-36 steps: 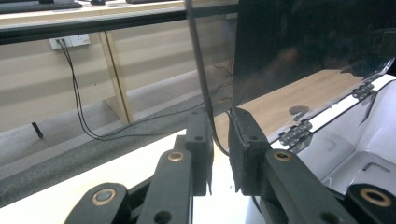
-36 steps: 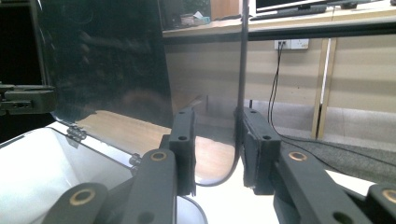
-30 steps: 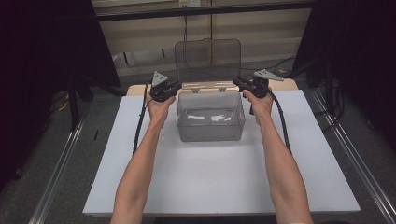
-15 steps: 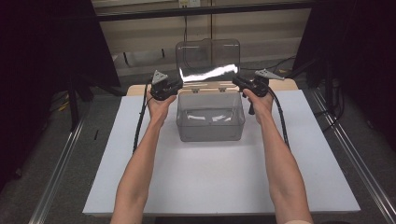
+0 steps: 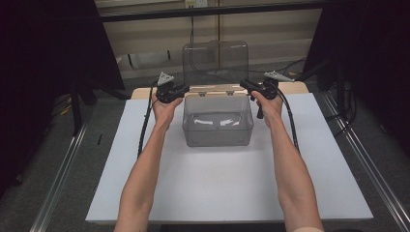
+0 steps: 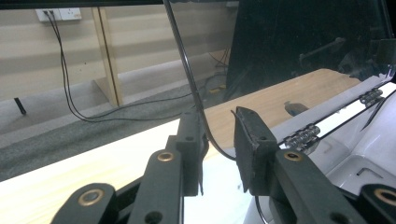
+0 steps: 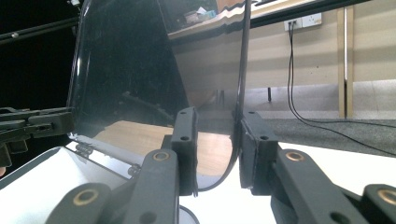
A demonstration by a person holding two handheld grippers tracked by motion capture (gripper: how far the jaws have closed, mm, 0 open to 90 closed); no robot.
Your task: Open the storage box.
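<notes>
On table, clear bin (image 5: pixel 217 126) w/ lid (image 5: pixel 215 64) up, white scraps (image 5: pixel 212 122) inside.

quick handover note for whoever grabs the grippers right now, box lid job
Left gripper: jaws apart, astride the left edge of the clear lid, one jaw against it, not clamped.
Right gripper: jaws apart, astride the lid's right edge, likewise not clamped.
The clear box sits at the far middle of the white table, a few pale items inside, too dim to identify.
Done: lid swung up on its rear hinges, standing about upright.
Left: probably ease both grippers off the edges and check the lid stays up on its own.
</notes>
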